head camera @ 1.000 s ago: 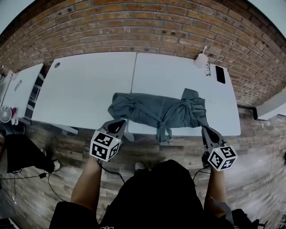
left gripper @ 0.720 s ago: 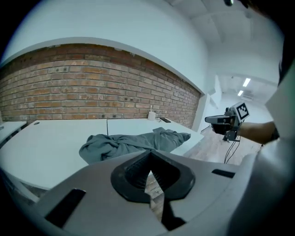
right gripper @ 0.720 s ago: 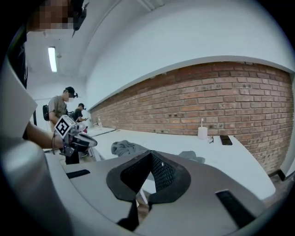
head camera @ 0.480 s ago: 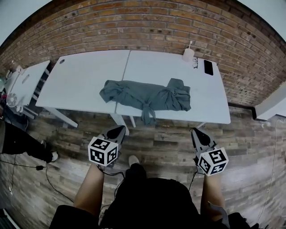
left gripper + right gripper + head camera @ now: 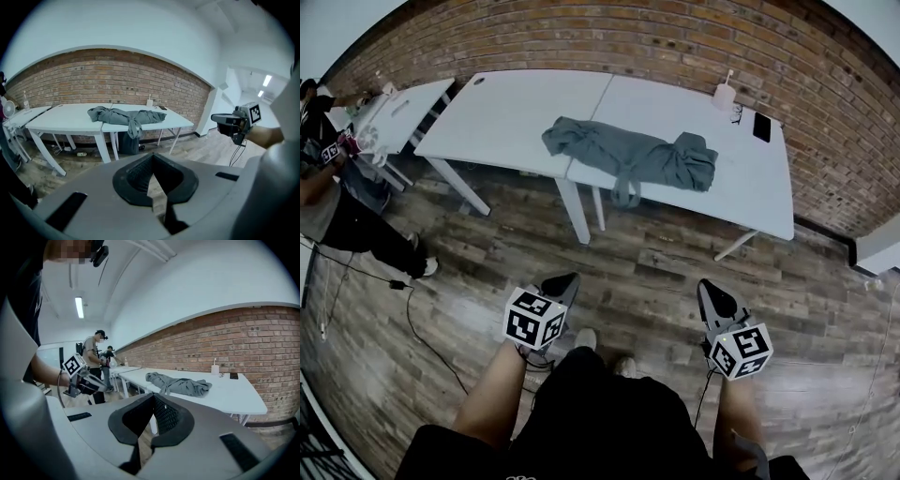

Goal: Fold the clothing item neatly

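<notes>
A crumpled grey-green garment [image 5: 630, 157] lies bunched across the white table [image 5: 506, 112], one part hanging over the front edge. It also shows far off as the garment [image 5: 125, 116] in the left gripper view and the garment [image 5: 179, 385] in the right gripper view. My left gripper [image 5: 563, 281] is shut and empty, held over the wooden floor well back from the table. My right gripper [image 5: 710, 290] is likewise shut with nothing in it, also out over the floor. Each gripper appears in the other's view: the right gripper [image 5: 224, 120] and the left gripper [image 5: 92, 386].
A white bottle [image 5: 724, 96], glasses and a dark phone [image 5: 761, 127] sit at the table's far right by the brick wall. A second white table [image 5: 394, 117] stands at the left with a person [image 5: 328, 187] beside it. Cables [image 5: 412, 309] trail on the wooden floor.
Both grippers have drawn back from the table edge, together with the head view; the table and garment now look farther away. The garment has not moved. Both grippers stayed shut.
</notes>
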Demonstrator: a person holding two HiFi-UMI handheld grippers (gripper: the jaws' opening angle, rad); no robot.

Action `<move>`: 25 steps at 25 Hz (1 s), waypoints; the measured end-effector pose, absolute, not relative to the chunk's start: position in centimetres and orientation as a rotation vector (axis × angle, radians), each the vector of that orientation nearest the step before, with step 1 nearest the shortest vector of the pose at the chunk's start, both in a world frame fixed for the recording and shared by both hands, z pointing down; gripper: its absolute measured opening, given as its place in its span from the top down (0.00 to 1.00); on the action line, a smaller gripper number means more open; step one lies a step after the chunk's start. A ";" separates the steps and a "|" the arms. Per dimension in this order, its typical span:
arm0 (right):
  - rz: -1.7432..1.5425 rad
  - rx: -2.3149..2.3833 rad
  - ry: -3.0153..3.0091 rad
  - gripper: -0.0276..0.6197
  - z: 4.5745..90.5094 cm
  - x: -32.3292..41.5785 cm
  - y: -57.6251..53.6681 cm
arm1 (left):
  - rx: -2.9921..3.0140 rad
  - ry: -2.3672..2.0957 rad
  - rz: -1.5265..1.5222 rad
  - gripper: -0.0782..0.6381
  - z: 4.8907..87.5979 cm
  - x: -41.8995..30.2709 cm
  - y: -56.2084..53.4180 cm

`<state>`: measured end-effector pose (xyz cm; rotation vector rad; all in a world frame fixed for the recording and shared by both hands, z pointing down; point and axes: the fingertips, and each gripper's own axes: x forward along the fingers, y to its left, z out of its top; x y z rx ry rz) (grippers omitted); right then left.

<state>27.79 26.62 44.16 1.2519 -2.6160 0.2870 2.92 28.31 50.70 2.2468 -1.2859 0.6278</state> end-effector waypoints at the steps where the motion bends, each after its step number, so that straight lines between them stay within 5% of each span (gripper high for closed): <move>1: 0.279 1.256 -2.615 0.96 44.2 27.7 27.2 | 2.244 -1.286 0.641 0.90 50.6 2.7 29.0; 25: 0.285 1.632 -2.573 0.96 39.3 13.6 43.9 | 2.276 -1.477 0.432 0.90 45.1 -15.8 43.2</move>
